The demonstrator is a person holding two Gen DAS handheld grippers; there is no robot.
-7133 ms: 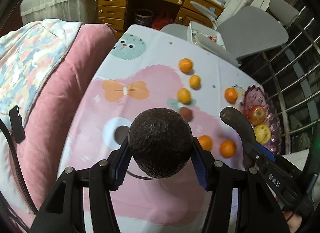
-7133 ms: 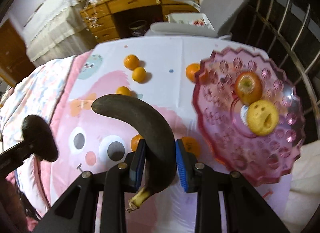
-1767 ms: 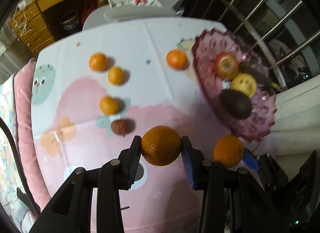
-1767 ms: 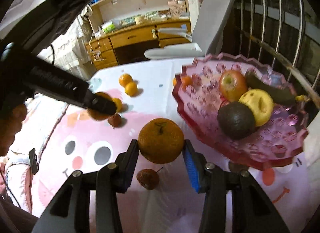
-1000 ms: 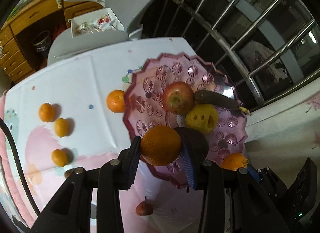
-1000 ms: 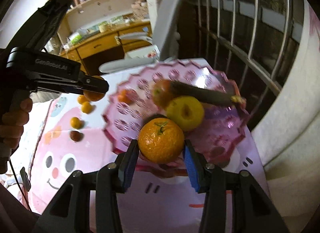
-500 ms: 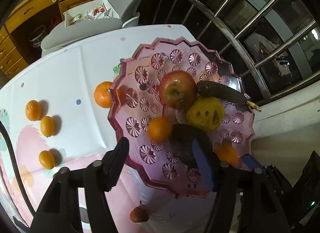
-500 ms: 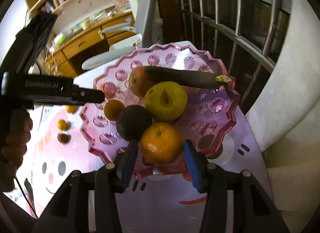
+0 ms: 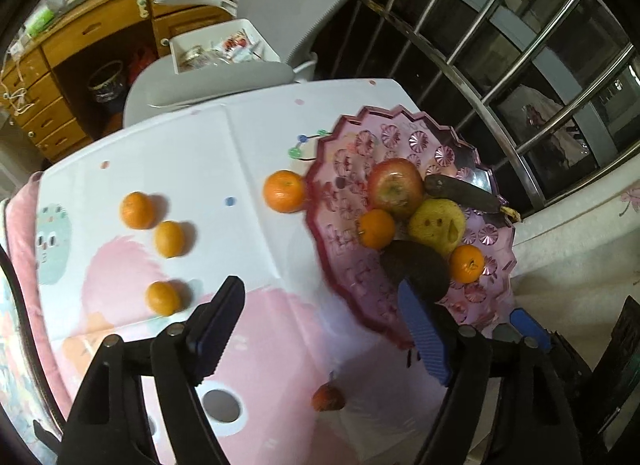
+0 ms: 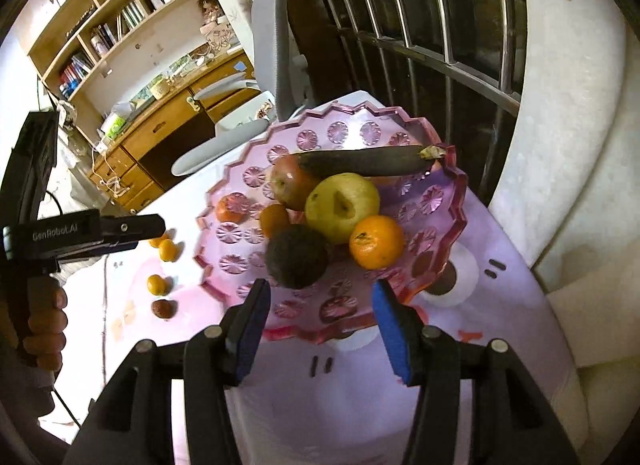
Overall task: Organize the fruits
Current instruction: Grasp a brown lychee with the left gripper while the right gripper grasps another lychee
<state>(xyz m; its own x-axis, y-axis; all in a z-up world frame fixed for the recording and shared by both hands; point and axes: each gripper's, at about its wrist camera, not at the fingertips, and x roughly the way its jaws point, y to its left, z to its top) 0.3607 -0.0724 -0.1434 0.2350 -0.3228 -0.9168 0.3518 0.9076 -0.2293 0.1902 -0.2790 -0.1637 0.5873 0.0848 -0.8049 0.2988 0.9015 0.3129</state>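
Note:
A pink glass fruit plate (image 9: pixel 348 153) (image 10: pixel 440 201) holds an apple (image 9: pixel 394 185), a yellow pear (image 9: pixel 436 221), an avocado (image 9: pixel 416 267), a dark banana (image 9: pixel 464 193) and two oranges (image 9: pixel 376 227) (image 9: pixel 466 263). My left gripper (image 9: pixel 320 325) is open and empty, above the cloth left of the plate. My right gripper (image 10: pixel 320 329) is open and empty, just in front of the plate's near rim. One orange (image 9: pixel 284 190) touches the plate's left rim. Three small oranges (image 9: pixel 138 209) lie at the left, and a lychee (image 9: pixel 328 399) lies near me.
The table has a pink cartoon cloth (image 9: pixel 280 345). A grey office chair (image 9: pixel 208 77) and a wooden desk (image 9: pixel 100 25) stand behind it. Metal window bars (image 9: pixel 520 65) run along the right. A second lychee (image 10: pixel 162 309) lies on the cloth in the right wrist view.
Both grippers have opened and let their oranges go onto the plate. Both have drawn back from the plate; the left one has shifted left over the cloth.

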